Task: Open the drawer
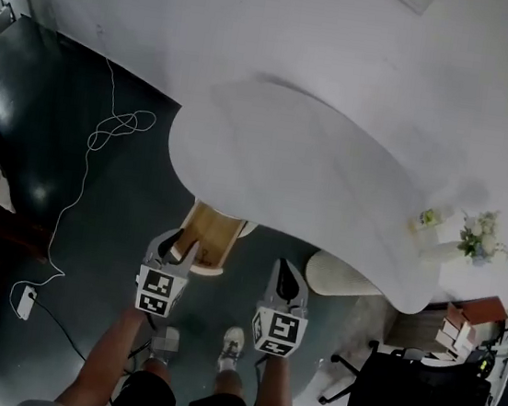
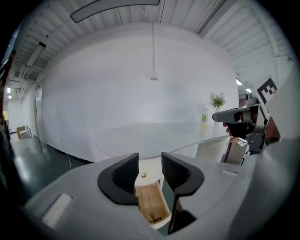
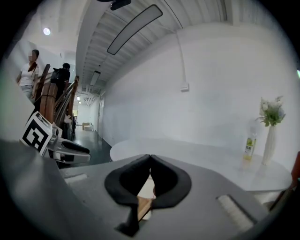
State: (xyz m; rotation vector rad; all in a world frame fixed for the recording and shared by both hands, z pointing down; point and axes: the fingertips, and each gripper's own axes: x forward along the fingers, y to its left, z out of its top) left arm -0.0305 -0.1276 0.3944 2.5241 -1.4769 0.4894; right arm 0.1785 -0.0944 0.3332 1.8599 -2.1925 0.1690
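White curved worktop (image 1: 340, 116) across the upper part of the head view, above a dark floor (image 1: 70, 118). Black office chair (image 1: 414, 395) at lower right, well apart from everything else. Drawer (image 1: 208, 236) under the worktop's near rim, pulled out and open, pale wooden bottom exposed. Left tongs (image 1: 176, 248) over the drawer's near edge, marker cube toward the person; jaws spread, nothing gripped, with the open drawer showing through the gap in the left gripper view, beyond and below the pads and clear of them. Right tongs (image 1: 286, 280) beside the left pair, to the right of the drawer and apart from it; jaws pressed together tip to tip, nothing pinched. White cable (image 1: 106, 127) looped on the floor at left. Vase of flowers (image 1: 481, 239) and small bottle (image 1: 428, 218) close together near the worktop's right end. Pale shoe (image 1: 232, 343) on the floor between the two forearms.
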